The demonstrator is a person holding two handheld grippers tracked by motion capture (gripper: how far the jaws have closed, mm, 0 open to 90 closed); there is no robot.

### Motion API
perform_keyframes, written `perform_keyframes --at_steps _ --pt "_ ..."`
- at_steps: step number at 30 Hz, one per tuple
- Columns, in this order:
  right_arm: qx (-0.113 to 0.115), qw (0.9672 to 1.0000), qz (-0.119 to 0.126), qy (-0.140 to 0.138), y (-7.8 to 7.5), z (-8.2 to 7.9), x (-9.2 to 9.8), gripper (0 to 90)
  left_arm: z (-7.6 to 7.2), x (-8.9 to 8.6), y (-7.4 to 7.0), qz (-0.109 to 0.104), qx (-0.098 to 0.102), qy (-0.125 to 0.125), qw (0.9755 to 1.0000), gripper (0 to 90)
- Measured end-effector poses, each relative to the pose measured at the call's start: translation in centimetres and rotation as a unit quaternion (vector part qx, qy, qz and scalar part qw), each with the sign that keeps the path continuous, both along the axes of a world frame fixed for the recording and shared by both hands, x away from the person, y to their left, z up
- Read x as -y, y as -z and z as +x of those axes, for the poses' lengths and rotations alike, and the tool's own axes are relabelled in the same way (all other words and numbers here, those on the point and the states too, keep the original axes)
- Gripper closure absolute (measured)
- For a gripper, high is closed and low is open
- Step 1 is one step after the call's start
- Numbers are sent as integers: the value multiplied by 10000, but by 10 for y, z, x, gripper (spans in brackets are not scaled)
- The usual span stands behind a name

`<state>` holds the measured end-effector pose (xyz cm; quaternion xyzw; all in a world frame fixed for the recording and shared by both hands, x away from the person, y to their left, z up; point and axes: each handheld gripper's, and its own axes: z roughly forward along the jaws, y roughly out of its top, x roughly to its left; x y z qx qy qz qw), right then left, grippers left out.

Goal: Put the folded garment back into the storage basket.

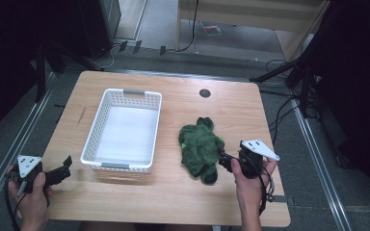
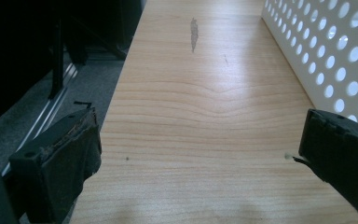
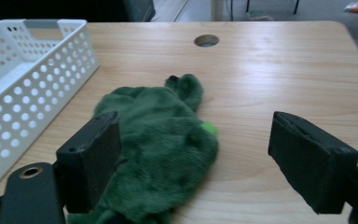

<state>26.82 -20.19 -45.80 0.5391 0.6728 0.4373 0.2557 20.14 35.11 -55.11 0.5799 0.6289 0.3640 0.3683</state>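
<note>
We hold two grippers at a wooden table (image 1: 173, 192) with a green plush toy (image 1: 200, 148) and a white basket (image 1: 124, 130).

Our right gripper (image 1: 225, 161) sits just beside the toy, jaws apart, nothing clamped. Our left gripper (image 1: 63, 169) rests near the basket's corner, jaws apart over bare wood. The toy lies right of the basket.

Green plush toy (image 3: 161, 140) — near end cut off by the right gripper view's bottom edge; white basket (image 2: 335, 51) — cropped at the left gripper view's right edge.
</note>
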Motion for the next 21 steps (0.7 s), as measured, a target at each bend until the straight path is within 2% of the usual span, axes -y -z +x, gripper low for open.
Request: perform_keyframes --at_steps 1,2,4,6,7,8,9,10,11,12,14,15,16,18,21 --pt "0 10000 0 0 0 0 0 152 0 0 0 -23 -1 -11 10000 0" --pt "-132 9999 -48 -78 -3 7 -10 145 0 -1 0 -52 8 -14 10000 0" --pt "-161 9998 -91 -92 -5 10 -15 144 1 -2 0 -121 14 4 9999 0" --pt "-274 9992 -226 -164 -10 18 -31 136 1 -3 0 -157 -5 14 9999 0" --pt "-274 9992 -226 -164 -10 18 -31 136 1 -3 0 -172 -7 23 9998 0" --pt "-339 9989 -245 -206 -10 21 -36 133 1 -4 0 -164 -8 15 9999 0" --pt "-451 9980 -378 -225 -9 26 -46 130 1 -4 0 -150 -23 3 9999 0" --pt "-451 9980 -378 -225 -9 26 -46 130 1 -4 0 -141 -33 -13 9999 0" --pt "-587 9970 -447 -239 -7 31 -54 130 1 -4 0 -146 -38 -6 9999 0" --pt "-587 9970 -447 -239 -7 31 -54 130 2 -4 0 -165 -48 -5 9999 0" --pt "-777 9959 -439 -132 -2 37 -62 129 2 -5 0 -194 -81 15 9998 0" --pt "-777 9959 -439 -132 -2 37 -62 129 2 -6 0 -207 -85 14 9997 0" --pt "-893 9951 -429 -20 1 41 -64 126 2 -5 0 -221 -93 10 9997 0" --pt "-917 9948 -437 3 3 43 -65 111 3 -5 0 -202 -118 21 9997 0" --pt "-1094 9931 -434 24 7 48 -67 53 3 -4 0 -166 -153 52 9997 0"
